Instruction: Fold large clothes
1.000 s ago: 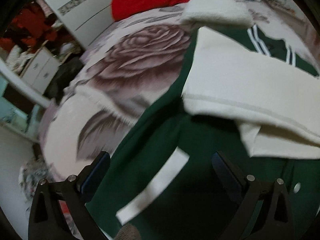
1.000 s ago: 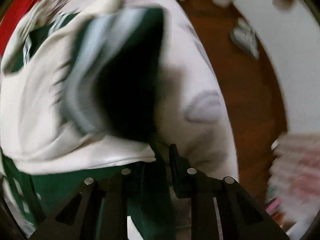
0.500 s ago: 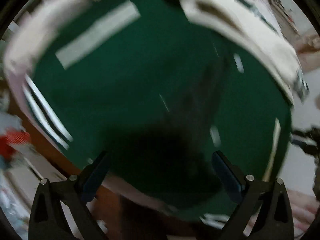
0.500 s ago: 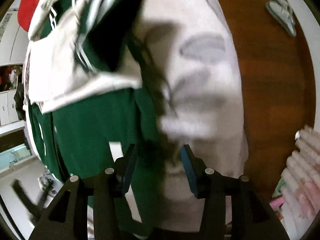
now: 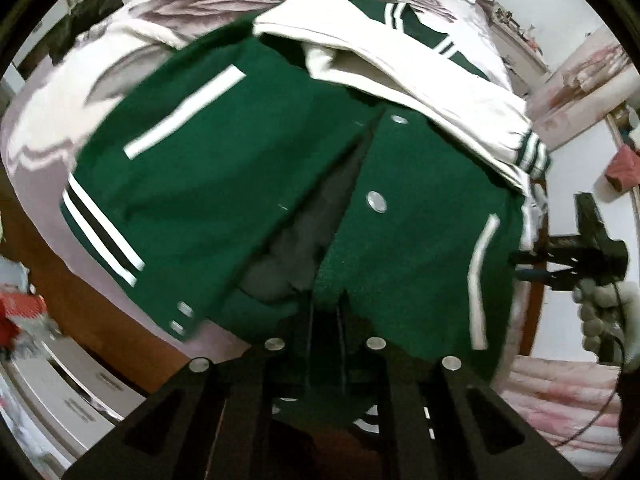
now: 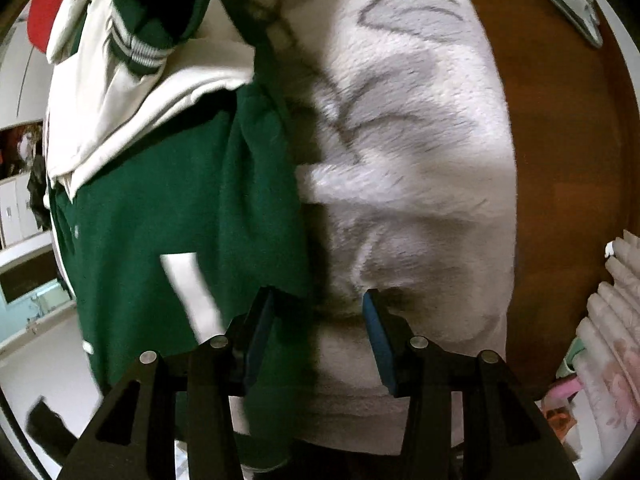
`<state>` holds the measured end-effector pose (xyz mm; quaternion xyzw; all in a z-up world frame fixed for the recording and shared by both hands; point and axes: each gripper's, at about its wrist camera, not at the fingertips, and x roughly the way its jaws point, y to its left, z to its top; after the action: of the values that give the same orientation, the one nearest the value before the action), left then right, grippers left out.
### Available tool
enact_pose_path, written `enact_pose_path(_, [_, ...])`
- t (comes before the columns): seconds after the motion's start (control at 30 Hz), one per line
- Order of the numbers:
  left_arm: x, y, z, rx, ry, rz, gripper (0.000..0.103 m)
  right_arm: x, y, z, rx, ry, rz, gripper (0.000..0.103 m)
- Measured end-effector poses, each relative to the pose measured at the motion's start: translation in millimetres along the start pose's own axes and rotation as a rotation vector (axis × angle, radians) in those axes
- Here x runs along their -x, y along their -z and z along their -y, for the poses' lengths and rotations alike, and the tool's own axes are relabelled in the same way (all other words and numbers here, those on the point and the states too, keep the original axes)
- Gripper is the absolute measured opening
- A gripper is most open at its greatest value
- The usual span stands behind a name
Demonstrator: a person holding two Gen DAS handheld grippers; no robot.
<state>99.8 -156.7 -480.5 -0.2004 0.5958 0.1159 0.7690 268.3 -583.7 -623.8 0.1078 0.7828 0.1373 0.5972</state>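
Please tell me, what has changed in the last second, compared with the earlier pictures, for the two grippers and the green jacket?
The left gripper, wide open before, travelled across the green jacket to its bottom edge and shut on the fabric there. The right gripper widened and now stands open over the jacket's side edge. The jacket remains on the floral blanket, cream sleeve folded across.

Left gripper: jaws now clamped on jacket hem.
Right gripper: jaws parted wider.
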Motion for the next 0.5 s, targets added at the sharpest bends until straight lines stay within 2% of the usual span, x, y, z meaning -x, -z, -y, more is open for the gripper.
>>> enact_pose_path(0.1, [-45,5,-25,-0.009,-0.055,-0.053,0.009,-2,7,-4,0.010,-0.054,-0.015,0.048])
enact_pose_path(0.2, [-89,13,-45,0.008,-0.029,-0.117,0.012,5,12,-8,0.013,-0.080,0.002,0.048])
enact_pose_path(0.33, [-89,14,-41,-0.018,-0.050,-0.114,0.012,32,-3,-9,0.030,-0.113,0.137,0.049])
enact_pose_path(0.37, [-89,17,-42,-0.010,-0.050,-0.110,0.012,28,-12,-22,0.034,-0.114,0.161,0.050])
enact_pose_path(0.47, [-91,18,-44,0.011,-0.051,-0.112,0.014,14,-40,-32,0.083,-0.096,0.166,0.049])
enact_pose_path(0.5, [-93,18,-45,0.016,-0.047,-0.117,0.014,7,-49,-36,0.116,-0.041,0.178,0.034])
